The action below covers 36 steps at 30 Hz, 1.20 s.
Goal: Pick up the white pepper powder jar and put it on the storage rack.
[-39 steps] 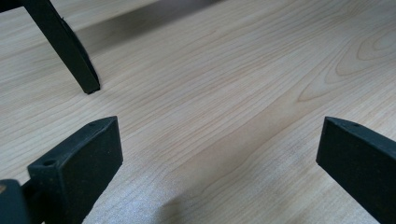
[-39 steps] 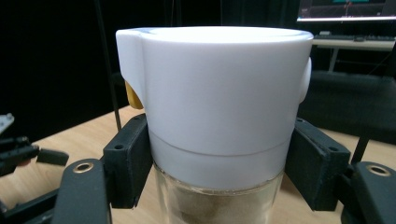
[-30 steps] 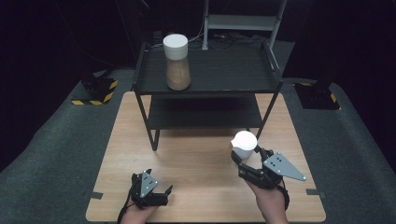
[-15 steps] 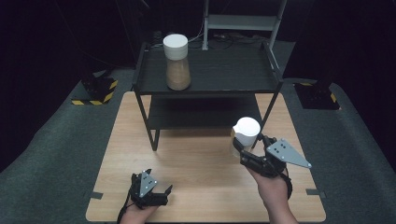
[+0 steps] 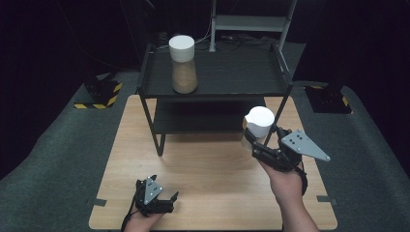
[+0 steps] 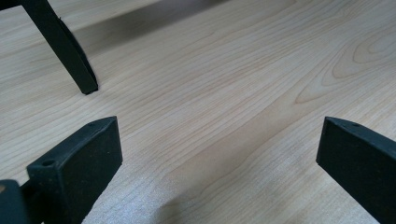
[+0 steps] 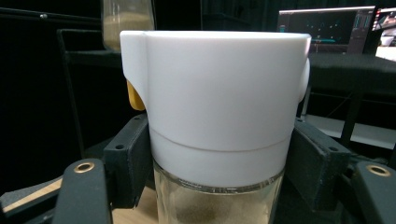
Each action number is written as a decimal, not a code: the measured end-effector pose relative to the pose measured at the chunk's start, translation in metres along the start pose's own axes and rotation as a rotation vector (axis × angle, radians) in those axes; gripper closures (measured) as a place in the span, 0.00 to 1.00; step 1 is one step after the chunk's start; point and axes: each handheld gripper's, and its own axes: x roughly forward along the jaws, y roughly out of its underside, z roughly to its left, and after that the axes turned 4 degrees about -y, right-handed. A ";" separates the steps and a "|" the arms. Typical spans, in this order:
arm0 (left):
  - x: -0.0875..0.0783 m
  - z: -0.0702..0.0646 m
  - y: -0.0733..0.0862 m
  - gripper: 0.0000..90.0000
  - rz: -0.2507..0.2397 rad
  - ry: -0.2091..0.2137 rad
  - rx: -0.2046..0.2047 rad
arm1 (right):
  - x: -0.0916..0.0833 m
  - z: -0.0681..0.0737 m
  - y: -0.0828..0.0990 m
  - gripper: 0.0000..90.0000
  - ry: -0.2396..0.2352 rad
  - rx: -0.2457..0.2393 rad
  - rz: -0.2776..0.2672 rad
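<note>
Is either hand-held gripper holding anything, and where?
Right hand-held gripper grips the white-lidded glass jar at the lid's lower edge; left hand-held gripper holds nothing.

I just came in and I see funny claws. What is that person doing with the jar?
A person holds tongs in each hand at a wooden table. The right tongs grip a glass jar with a white lid, held up off the table in front of a black shelf rack. A second jar like it stands on the rack's top shelf. The left tongs sit open and empty, low over the table near the person.
</note>
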 end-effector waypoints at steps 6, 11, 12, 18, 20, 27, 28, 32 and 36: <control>0.000 0.001 0.000 0.01 -0.001 0.003 -0.002 | 0.004 -0.001 -0.011 0.33 0.003 -0.009 -0.007; 0.000 0.001 0.000 0.01 -0.001 0.005 -0.002 | 0.007 -0.003 -0.019 0.33 0.008 0.006 -0.018; 0.000 0.001 0.000 0.01 -0.002 0.006 -0.002 | 0.008 -0.004 -0.020 0.33 0.009 0.006 -0.021; 0.000 0.002 0.001 0.01 -0.003 0.009 -0.004 | 0.012 -0.006 -0.030 0.33 0.014 0.005 -0.037; 0.000 0.002 0.001 0.01 -0.003 0.010 -0.004 | 0.013 -0.006 -0.034 0.33 0.016 0.002 -0.043; 0.000 0.003 0.000 0.01 -0.002 0.016 -0.002 | 0.020 -0.008 -0.046 0.33 0.026 0.005 -0.059; 0.000 0.003 0.000 0.01 -0.002 0.017 -0.002 | 0.021 -0.008 -0.048 0.33 0.026 0.006 -0.063; 0.000 0.004 0.000 0.01 -0.002 0.020 -0.002 | 0.026 -0.009 -0.057 0.33 0.033 0.008 -0.072; 0.000 0.004 0.001 0.01 -0.003 0.022 0.000 | 0.030 -0.009 -0.066 0.33 0.040 0.003 -0.083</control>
